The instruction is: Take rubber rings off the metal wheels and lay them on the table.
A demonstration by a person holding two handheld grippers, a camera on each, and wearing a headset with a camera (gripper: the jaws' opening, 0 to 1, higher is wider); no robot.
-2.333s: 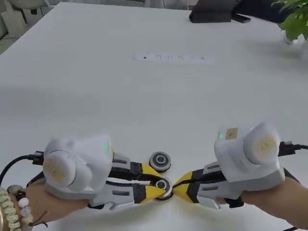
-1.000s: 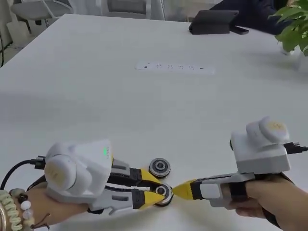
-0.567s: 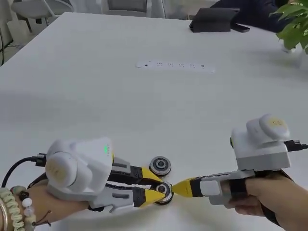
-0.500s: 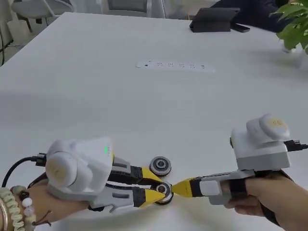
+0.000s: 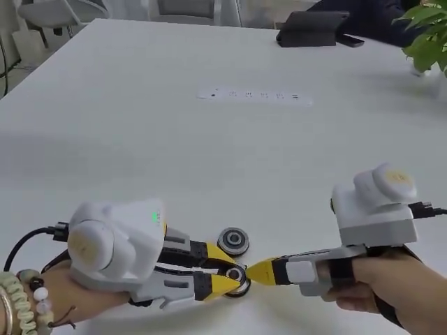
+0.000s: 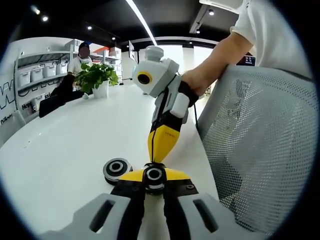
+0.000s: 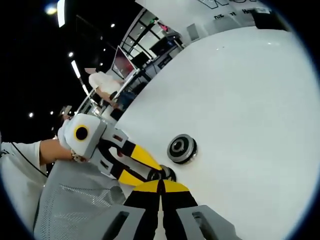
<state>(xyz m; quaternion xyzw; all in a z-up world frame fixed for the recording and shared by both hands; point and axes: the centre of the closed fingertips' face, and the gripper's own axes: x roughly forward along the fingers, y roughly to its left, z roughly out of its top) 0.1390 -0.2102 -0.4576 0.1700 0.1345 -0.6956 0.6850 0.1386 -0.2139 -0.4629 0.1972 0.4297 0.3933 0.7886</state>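
White table [image 5: 209, 153], black-and-silver wheel [image 6: 154, 176]

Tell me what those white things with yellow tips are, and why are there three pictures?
They are grabbing tools, not a robot: a person holds one in each hand. The big picture comes from a camera on the person's head. The two round ones come from cameras riding on the tools. On the white table there are two small metal wheels. The left gripper has its yellow fingers shut on the near wheel. The right gripper, with its fingers shut, has its tip at that same wheel. The other wheel lies free beside them.
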